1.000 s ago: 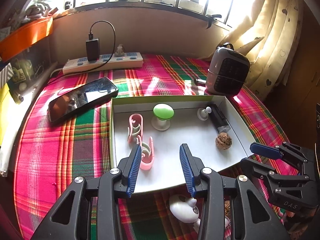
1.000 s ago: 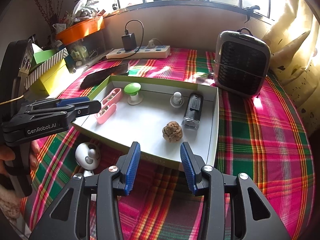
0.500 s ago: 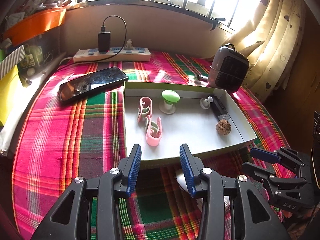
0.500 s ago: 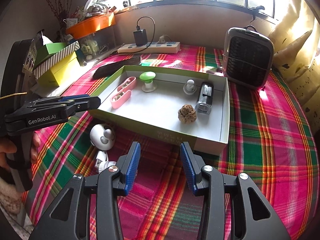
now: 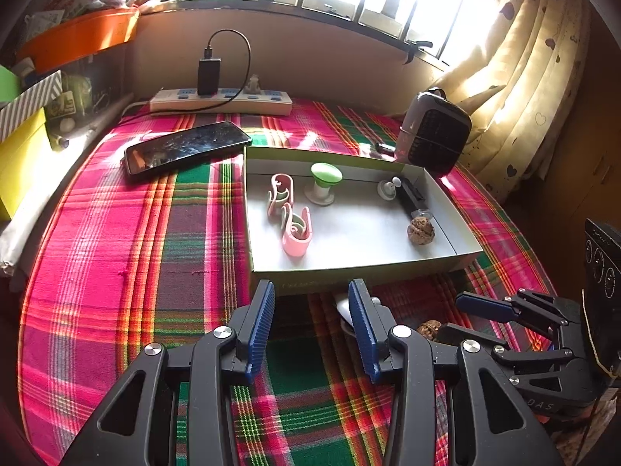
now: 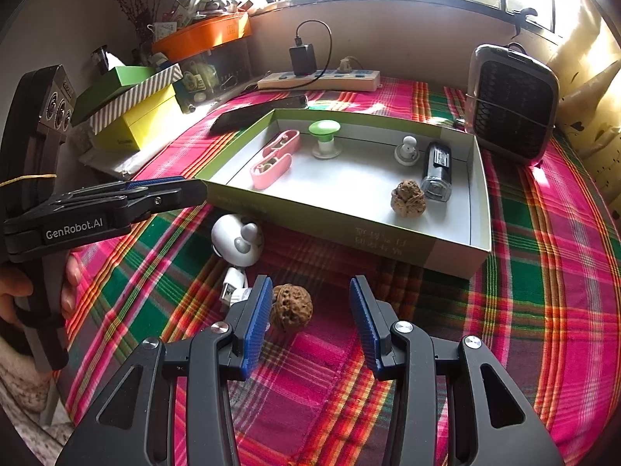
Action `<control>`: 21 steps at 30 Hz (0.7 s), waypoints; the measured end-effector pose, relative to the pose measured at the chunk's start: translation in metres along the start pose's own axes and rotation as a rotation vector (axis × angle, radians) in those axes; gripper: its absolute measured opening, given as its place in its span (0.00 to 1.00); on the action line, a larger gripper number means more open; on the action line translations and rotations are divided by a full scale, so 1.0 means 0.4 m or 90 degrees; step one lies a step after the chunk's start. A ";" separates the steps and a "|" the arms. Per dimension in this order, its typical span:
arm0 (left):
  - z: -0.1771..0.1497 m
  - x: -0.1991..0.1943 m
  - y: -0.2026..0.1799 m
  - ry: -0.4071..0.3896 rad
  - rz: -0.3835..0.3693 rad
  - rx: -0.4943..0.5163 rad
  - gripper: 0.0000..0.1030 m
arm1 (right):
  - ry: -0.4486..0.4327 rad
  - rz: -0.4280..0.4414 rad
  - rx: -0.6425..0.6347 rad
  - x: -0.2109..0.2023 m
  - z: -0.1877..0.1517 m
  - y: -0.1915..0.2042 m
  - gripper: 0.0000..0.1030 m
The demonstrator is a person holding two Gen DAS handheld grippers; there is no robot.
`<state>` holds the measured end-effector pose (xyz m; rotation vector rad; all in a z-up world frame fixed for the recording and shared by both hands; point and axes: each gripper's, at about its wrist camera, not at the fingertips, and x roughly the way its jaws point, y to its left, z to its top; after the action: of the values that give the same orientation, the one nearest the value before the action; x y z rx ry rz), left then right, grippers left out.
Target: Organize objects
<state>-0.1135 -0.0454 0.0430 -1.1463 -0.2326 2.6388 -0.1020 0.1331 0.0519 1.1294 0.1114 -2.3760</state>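
On the plaid worktop (image 6: 543,272), left to right: left gripper (image 6: 194,188) hanging apart and empty, loose walnut (image 6: 291,306) lying beside the open right gripper (image 6: 308,310) left pad, risking rolling away if nudged off-centre, being roundish, no clear long axis, before the box (image 6: 388,240).

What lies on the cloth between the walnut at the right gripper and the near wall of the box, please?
In the right wrist view, only bare plaid cloth separates the loose walnut from the box. The white round gadget sits off to the left.
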 end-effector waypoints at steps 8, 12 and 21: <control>-0.028 -0.006 0.004 0.009 -0.009 -0.011 0.37 | 0.003 0.038 0.004 0.007 -0.006 0.013 0.42; -0.035 -0.013 0.003 0.008 -0.018 -0.014 0.37 | 0.001 0.040 0.014 0.008 -0.007 0.010 0.43; -0.044 -0.013 0.000 0.014 -0.027 -0.018 0.37 | 0.010 0.022 0.042 0.003 -0.023 -0.027 0.43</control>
<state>-0.0971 -0.0462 0.0348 -1.1667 -0.2865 2.5927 -0.1014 0.1446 0.0436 1.1709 0.0193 -2.3566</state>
